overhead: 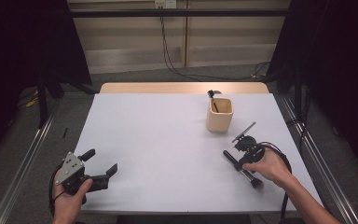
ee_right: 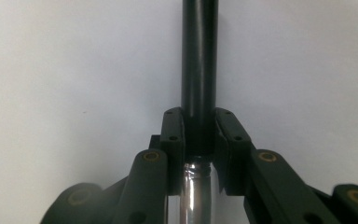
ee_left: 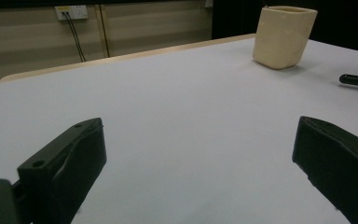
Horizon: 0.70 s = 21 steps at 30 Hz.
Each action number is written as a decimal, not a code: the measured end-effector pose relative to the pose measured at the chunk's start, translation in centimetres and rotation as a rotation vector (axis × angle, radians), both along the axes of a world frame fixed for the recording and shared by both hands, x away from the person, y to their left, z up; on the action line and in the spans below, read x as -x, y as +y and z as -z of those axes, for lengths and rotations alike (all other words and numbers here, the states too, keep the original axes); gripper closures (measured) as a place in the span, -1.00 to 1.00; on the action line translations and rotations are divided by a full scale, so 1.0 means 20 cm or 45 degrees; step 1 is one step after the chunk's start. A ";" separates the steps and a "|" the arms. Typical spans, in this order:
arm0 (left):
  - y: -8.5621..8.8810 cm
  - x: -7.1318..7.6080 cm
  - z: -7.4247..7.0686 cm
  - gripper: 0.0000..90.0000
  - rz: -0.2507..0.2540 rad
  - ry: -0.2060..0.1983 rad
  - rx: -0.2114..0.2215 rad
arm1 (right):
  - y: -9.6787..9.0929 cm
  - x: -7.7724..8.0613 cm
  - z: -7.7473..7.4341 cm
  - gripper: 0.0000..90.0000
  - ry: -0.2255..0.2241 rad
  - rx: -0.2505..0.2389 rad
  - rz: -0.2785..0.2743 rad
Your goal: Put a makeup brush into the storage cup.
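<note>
- Grippers: two, left gripper (overhead: 103,168) and right gripper (overhead: 240,155)
- Makeup brushes: two, one on the table (overhead: 243,169), one in the cup (overhead: 213,99)
- Cups: one (overhead: 219,116)
- Tables: one (overhead: 158,140)

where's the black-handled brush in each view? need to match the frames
High view: brush lies lower right on the white table, in the right tool.
Left gripper view: its handle tip pokes in at the right edge, below the cup.
Right gripper view: handle runs up the centre, clamped between the jaws.
Shared landmark: beige cup, in the high and left gripper views.
</note>
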<state>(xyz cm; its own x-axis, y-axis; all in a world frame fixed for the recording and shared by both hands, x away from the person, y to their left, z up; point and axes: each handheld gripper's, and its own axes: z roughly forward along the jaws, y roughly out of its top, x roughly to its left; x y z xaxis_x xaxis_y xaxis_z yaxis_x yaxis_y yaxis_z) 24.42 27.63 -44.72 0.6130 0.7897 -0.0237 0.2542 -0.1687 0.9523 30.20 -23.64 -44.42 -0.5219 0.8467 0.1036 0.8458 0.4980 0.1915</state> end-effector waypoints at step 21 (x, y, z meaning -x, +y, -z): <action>0.00 0.00 0.00 -0.94 -0.002 -0.005 -0.001 | -0.08 0.02 -0.17 0.68 -0.209 -0.199 0.016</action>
